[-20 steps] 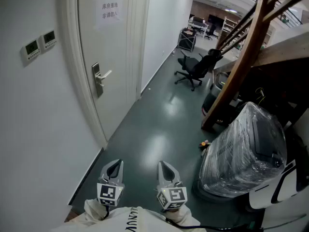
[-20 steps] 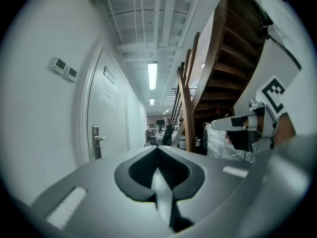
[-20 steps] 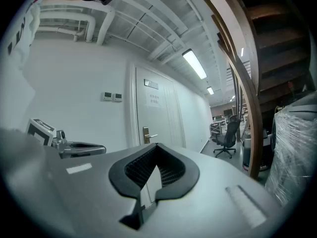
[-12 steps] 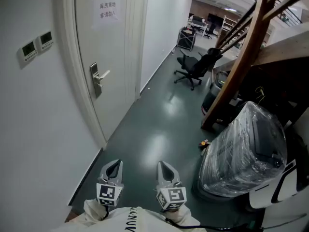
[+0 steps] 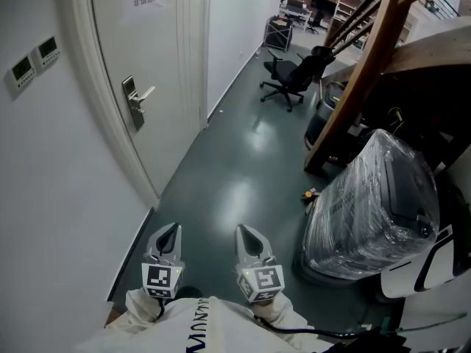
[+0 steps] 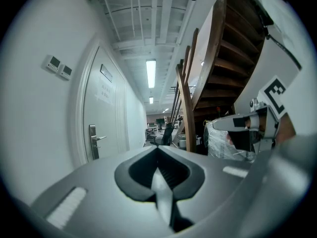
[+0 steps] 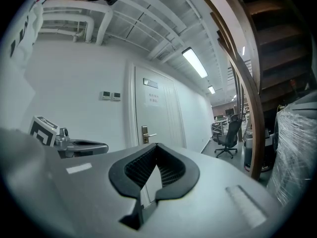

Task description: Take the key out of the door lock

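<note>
The door lock is sitting on the white door at far left, well apart from both claws, and the key is too small to make out. The left claw is hovering over the dark floor with its jaws pressed together on nothing. Just beside it, the right claw is doing likewise.

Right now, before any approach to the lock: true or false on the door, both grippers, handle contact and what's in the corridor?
1. The door sits closed in its frame. True.
2. The left gripper is shut with nothing between its jaws. True.
3. The left gripper touches the door handle. False: it is held low by the person's body, far from the door handle.
4. The right gripper is open. False: the right gripper is shut and empty.
5. An office chair stands further down the corridor. True.
</note>
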A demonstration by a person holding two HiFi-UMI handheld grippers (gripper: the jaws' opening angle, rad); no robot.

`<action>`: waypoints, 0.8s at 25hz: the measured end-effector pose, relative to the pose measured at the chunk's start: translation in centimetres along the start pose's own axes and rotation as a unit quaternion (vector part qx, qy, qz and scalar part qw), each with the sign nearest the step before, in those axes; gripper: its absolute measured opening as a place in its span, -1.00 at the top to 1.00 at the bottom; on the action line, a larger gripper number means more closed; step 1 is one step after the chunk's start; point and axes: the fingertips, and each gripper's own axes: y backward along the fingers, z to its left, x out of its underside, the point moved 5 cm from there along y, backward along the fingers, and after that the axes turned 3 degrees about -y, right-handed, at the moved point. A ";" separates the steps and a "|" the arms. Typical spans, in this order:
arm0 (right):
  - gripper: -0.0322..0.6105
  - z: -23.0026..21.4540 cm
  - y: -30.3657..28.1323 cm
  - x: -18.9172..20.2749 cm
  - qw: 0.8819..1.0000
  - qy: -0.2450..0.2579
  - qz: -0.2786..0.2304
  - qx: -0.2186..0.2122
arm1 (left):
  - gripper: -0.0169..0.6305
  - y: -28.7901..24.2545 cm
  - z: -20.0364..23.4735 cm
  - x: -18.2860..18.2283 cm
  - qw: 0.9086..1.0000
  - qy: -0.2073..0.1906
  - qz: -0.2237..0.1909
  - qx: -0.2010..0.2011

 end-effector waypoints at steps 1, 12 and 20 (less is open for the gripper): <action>0.90 0.0 -0.2 0.0 1.000 -0.001 0.000 0.000 | 0.95 -0.1 0.1 0.0 1.000 -0.001 0.001 0.000; 0.90 -1.5 -6.8 0.8 1.000 -0.008 0.016 0.004 | 0.95 -5.5 4.1 1.9 1.000 0.009 0.010 0.005; 0.90 -2.6 -17.2 0.1 0.999 0.003 0.033 0.009 | 0.95 -14.2 10.9 2.5 1.000 0.015 0.011 0.017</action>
